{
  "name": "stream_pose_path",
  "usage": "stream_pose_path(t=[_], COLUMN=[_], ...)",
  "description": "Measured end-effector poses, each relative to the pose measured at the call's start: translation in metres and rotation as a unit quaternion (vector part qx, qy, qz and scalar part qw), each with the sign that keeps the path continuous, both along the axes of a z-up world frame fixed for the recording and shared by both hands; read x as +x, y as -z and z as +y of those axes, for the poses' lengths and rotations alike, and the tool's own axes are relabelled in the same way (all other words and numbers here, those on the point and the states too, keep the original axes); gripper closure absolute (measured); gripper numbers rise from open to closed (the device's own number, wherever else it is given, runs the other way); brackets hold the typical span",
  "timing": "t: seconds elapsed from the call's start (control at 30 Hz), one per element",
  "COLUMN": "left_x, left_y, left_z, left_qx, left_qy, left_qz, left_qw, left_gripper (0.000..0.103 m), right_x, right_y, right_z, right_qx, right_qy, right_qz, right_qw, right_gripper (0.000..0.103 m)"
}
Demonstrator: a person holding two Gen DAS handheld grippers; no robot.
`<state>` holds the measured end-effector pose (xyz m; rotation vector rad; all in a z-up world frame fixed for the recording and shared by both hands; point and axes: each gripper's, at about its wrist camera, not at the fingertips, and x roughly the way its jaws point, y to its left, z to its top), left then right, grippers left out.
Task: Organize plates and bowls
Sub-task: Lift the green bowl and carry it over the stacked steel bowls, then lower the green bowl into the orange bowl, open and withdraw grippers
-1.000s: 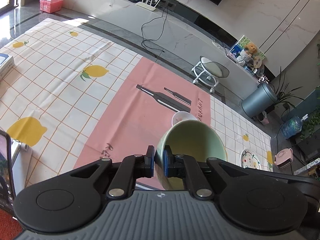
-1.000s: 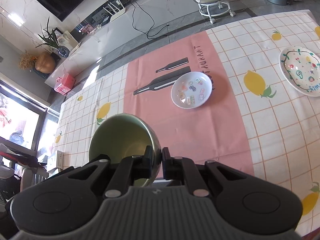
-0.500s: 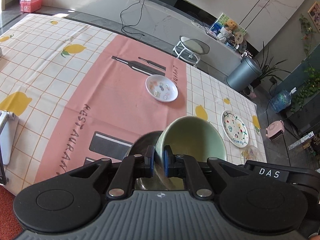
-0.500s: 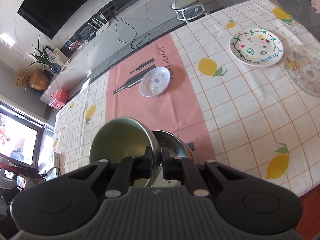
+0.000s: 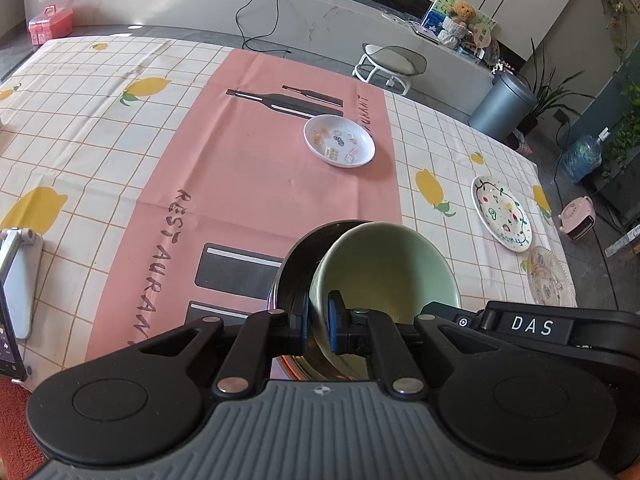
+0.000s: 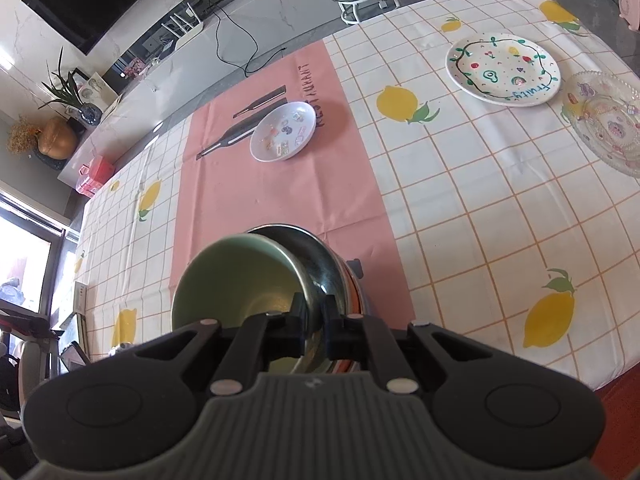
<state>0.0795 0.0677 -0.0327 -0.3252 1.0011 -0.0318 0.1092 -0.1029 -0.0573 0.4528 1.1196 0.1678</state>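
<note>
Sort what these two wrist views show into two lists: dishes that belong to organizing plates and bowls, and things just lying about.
Belongs to the job:
green bowl
steel bowl
small white dish
fruit-painted plate
clear glass plate

Just lying about:
white stool
grey bin
pink box

The pink runner (image 5: 256,184) on the table reads "RESTAURANT", the label (image 5: 532,325) on the other hand-held gripper reads "DAS", and the painted plate (image 6: 503,69) reads "Fruity".

hidden: steel bowl (image 5: 296,264) mostly behind green bowl (image 5: 384,264) | glass plate (image 6: 608,120) cut off
</note>
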Motion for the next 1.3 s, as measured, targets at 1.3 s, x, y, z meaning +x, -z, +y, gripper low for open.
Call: stream_pose_path(t=[1.3], left_x=[-0.006], left_y=[-0.029], left_z=[-0.004], left_qx=[0.012], left_qy=[-0.012], left_qz=[-0.050], left_qw=[0.9986], left_gripper=[0.079], right_x=[-0.005], right_y=[-0.031], right_z=[-0.004], right_qx=[0.011], right_qy=[-0.005], right_qz=[-0.070], right_qw=[0.997], right_gripper=[0.067])
